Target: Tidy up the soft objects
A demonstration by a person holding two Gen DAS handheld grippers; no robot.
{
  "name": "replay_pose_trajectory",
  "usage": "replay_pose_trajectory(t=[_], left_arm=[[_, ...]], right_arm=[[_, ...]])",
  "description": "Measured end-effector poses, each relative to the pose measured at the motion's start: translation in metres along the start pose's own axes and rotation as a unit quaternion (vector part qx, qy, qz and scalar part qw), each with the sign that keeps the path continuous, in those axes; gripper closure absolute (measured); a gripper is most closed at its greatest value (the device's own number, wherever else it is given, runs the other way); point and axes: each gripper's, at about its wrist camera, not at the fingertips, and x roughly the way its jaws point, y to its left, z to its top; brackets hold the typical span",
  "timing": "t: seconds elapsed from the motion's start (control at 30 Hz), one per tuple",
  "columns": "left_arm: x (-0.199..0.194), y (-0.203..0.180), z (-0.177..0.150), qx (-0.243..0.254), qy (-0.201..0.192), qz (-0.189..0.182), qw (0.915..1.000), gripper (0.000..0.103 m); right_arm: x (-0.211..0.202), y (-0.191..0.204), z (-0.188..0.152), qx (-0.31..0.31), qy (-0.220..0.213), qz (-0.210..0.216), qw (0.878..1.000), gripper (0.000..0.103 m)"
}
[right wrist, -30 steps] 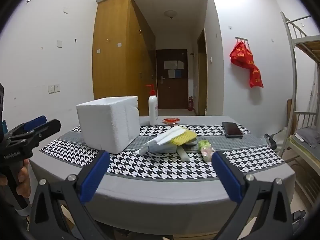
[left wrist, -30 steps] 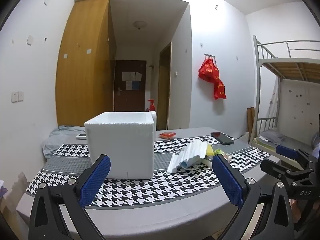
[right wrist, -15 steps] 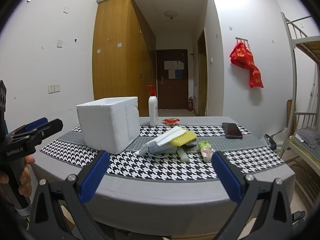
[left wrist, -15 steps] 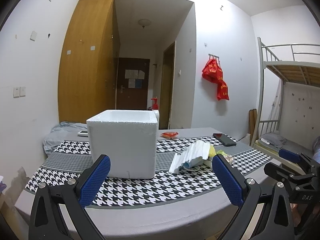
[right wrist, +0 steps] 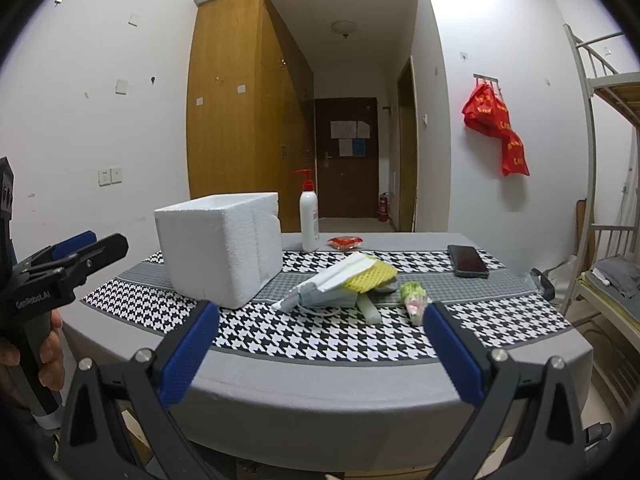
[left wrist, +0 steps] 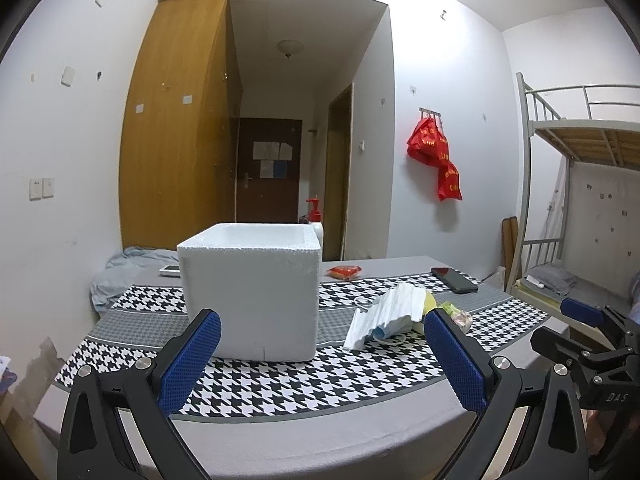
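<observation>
A white foam box (left wrist: 252,296) (right wrist: 218,246) stands open-topped on the houndstooth tablecloth. To its right lies a heap of soft things: white corrugated foam sheet (left wrist: 386,310) (right wrist: 340,272), yellow foam net (right wrist: 370,276), a white foam strip (right wrist: 369,307) and a green-pink wrapped piece (right wrist: 414,298). My left gripper (left wrist: 320,360) is open, held short of the table's near edge facing the box. My right gripper (right wrist: 320,354) is open too, in front of the heap and empty. Each gripper shows at the edge of the other's view.
A pump bottle (right wrist: 309,218) and a red packet (right wrist: 345,242) stand behind the box. A black phone (right wrist: 467,261) lies at the right. A bunk bed (left wrist: 580,184) stands right of the table, and blue cloth (left wrist: 128,268) lies at its far left.
The left wrist view has drifted slightly, so the box sits a little more central and its top rim shows. The right gripper has held still. Both stay open.
</observation>
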Motion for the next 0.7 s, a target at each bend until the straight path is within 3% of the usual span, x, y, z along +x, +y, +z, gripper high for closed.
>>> replay_pose_trajectory(t=[0.7], left_arm=[[0.0103,-0.0027,0.0032,-0.002,0.007,-0.001,1.0,0.001]], right_arm=[[0.0056,-0.006,0.0027,0.004,0.006,-0.003,1.0,0.0]])
